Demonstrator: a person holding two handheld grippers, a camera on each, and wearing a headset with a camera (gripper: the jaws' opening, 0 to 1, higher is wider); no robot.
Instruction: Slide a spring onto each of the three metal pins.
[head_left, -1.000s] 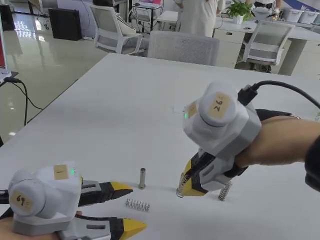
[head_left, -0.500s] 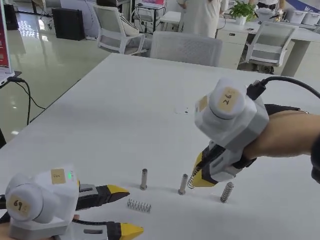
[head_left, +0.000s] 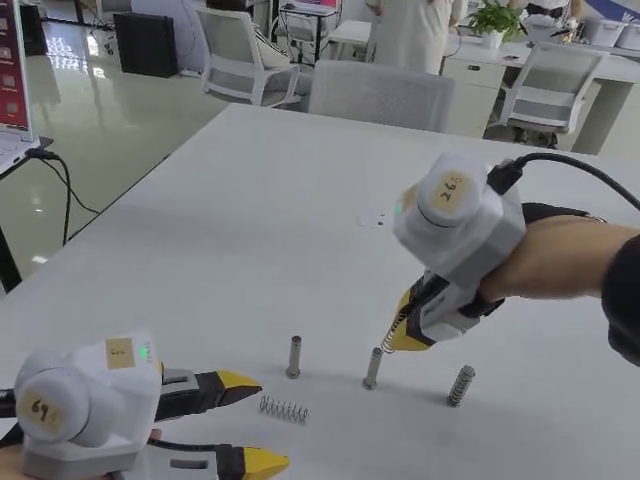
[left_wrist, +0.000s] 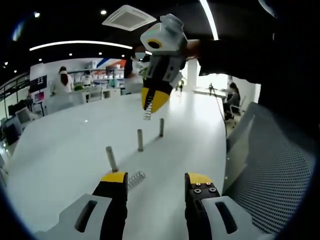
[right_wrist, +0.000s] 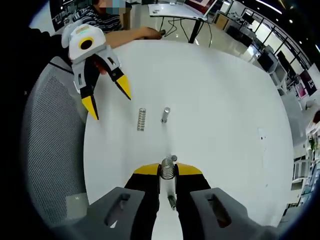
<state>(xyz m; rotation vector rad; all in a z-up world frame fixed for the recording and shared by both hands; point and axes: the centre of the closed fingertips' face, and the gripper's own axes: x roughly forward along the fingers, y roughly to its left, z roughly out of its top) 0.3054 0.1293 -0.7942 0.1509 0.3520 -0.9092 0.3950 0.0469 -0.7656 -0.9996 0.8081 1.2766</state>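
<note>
- Head view: right gripper (head_left: 405, 338) is clenched on a small coiled steel spring (right_wrist: 168, 169), held just above and beside the bare middle metal pin (head_left: 373, 368).
- Far pin with a spring already on it (head_left: 460, 385) looks done; bare metal pin nearest the left gripper (head_left: 294, 357) isn't.
- Left gripper (head_left: 252, 422) has jaws apart, near the loose coiled spring (head_left: 283, 408) lying on the white table (head_left: 250, 220).
- Step, by my read: second pin of three. Next move needs the coil bore centred over the pin tip, a straight lowering, then release.

At the near edge of the desk (head_left: 200, 250), the left gripper (head_left: 262, 422) is cut off by the head view's bottom border. The jaws of the right gripper (head_left: 398, 343) hide most of the spring (head_left: 391, 328) they clamp; its length cannot be told.
</note>
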